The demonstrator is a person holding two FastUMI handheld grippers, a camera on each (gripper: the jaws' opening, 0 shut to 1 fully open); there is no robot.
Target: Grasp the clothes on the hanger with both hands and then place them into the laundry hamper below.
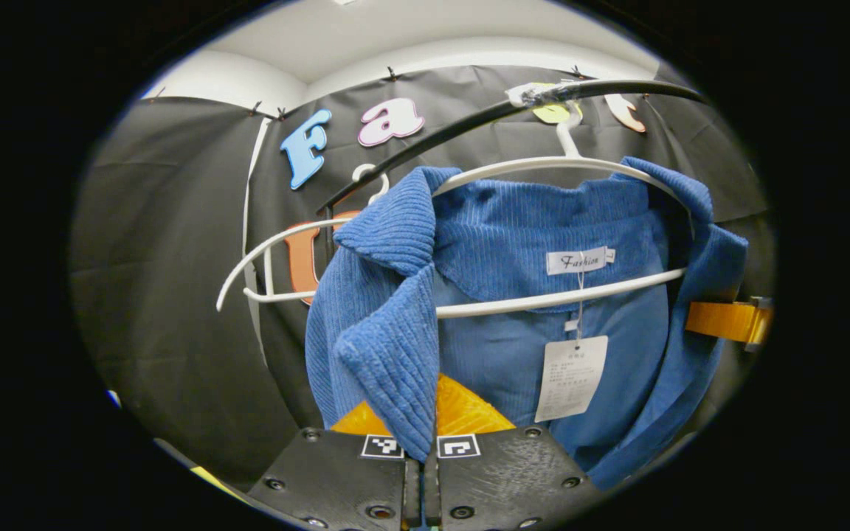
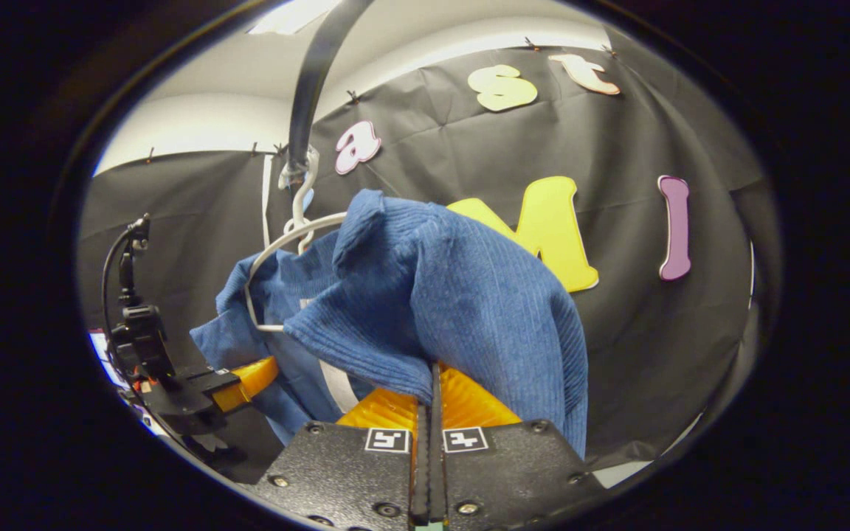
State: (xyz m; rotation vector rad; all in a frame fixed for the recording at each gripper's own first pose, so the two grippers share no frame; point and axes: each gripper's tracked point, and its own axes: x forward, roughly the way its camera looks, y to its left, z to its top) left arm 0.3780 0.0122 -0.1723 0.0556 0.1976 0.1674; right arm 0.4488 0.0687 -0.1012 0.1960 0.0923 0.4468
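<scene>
Currently: blue corduroy shirt [image 1: 499, 243] on white hanger [image 1: 543, 299], my left gripper [image 1: 421, 435] and right gripper [image 2: 432, 402] each pinching a front edge, ready to lift it free.

Left gripper view: the shirt [image 1: 543, 251] hangs on a hanger [image 1: 558, 295], whose hook sits over the rail [image 1: 469, 122] above. A second hanger [image 1: 270, 273] hangs left of it and farther back on the same rail. A paper tag [image 1: 571, 376] dangles inside the shirt below the neck label. The left hand-held gripper [image 1: 423, 435] sits near, under the shirt's left lapel; the right hand-held gripper [image 1: 731, 321] is at the shirt's right edge, with the booth wall [image 1: 174, 258] behind everything.
</scene>
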